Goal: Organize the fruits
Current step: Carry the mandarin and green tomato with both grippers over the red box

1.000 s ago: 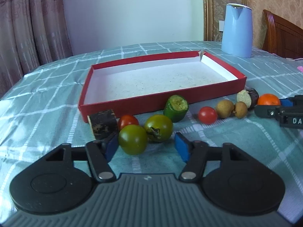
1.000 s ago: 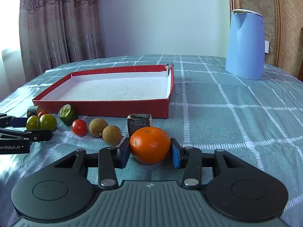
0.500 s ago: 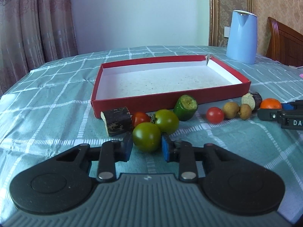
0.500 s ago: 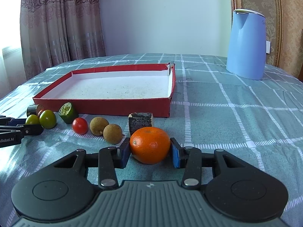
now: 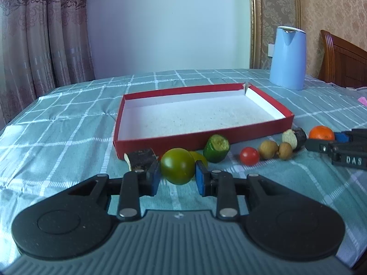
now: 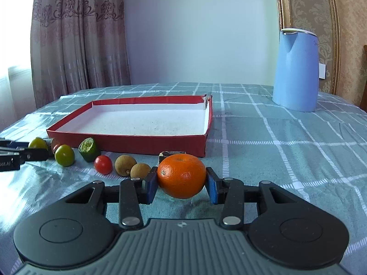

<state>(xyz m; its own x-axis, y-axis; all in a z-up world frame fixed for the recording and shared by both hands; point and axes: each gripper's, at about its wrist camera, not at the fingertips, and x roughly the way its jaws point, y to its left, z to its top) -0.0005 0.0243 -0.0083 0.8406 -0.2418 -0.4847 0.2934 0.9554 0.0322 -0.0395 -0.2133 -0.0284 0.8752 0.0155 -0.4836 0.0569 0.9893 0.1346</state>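
Left wrist view: the left claw (image 5: 176, 176) is closed on a green tomato (image 5: 177, 169) at lower centre of the frame, blue pads pressing its two sides at the widest part. The tomato looks smooth and taut, so it is probably slippery and easily bruised; a hold across its middle with modest force seems best. Behind it lie a second green tomato (image 5: 199, 158), a dark cut piece (image 5: 141, 159), a cut green fruit (image 5: 216, 147), a red cherry tomato (image 5: 249, 156) and two brown longans (image 5: 268, 152), in a row in front of the empty red tray (image 5: 174, 140) at mid-frame.

Right wrist view: the right claw (image 6: 181, 184) grips an orange (image 6: 182, 178) at lower centre, pads on its left and right flanks at the broadest girth. Its pebbled peel should give good friction; it is likely the heaviest piece here, firm yet slightly yielding. The tray (image 6: 146, 144) sits in the middle left of the frame on the desk (image 6: 286, 142), a blue kettle (image 6: 296, 70) at upper right.
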